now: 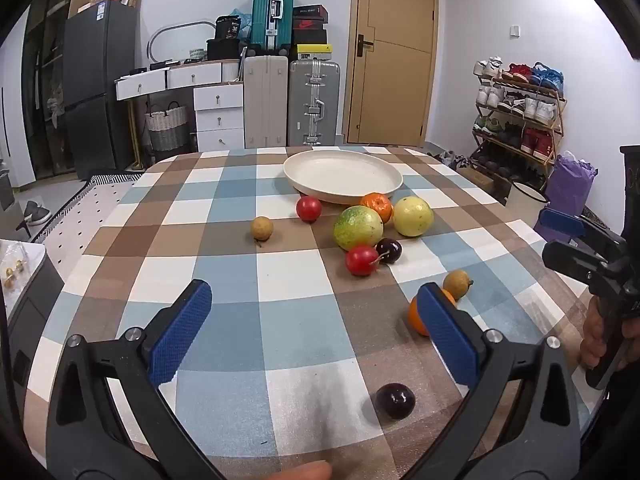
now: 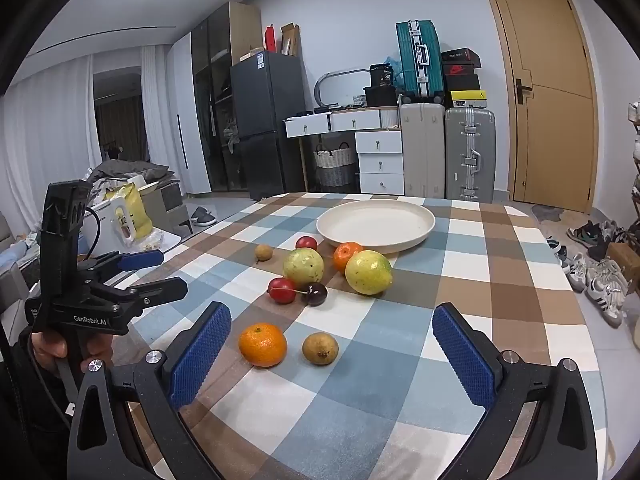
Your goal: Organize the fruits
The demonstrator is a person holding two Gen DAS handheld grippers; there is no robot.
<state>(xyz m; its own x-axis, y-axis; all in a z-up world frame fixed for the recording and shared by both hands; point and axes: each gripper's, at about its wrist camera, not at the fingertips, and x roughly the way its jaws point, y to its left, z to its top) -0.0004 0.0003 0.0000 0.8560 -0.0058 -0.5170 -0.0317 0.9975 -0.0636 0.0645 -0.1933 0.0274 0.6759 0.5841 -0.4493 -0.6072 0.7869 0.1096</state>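
A cream plate (image 1: 320, 168) (image 2: 352, 220) sits empty at the far side of the checked table. In front of it lie several fruits: two large green-yellow ones (image 1: 358, 227) (image 1: 413, 216), an orange (image 1: 377, 205), red fruits (image 1: 308, 208) (image 1: 361, 260), a dark cherry (image 1: 389, 250) and a brown longan (image 1: 261, 228). Nearer lie an orange (image 2: 263, 344), a brown fruit (image 2: 320, 348) and a dark plum (image 1: 395, 400). My left gripper (image 1: 316, 304) is open and empty above the near table. My right gripper (image 2: 332, 328) is open and empty, with the near orange and brown fruit between its pads.
The checked tablecloth (image 1: 280, 320) covers the table. Suitcases (image 1: 314, 100), a drawer unit (image 1: 219, 116) and a door (image 1: 392, 52) stand behind. A shoe rack (image 1: 520, 112) is at the right. The left gripper's body shows in the right wrist view (image 2: 100, 280).
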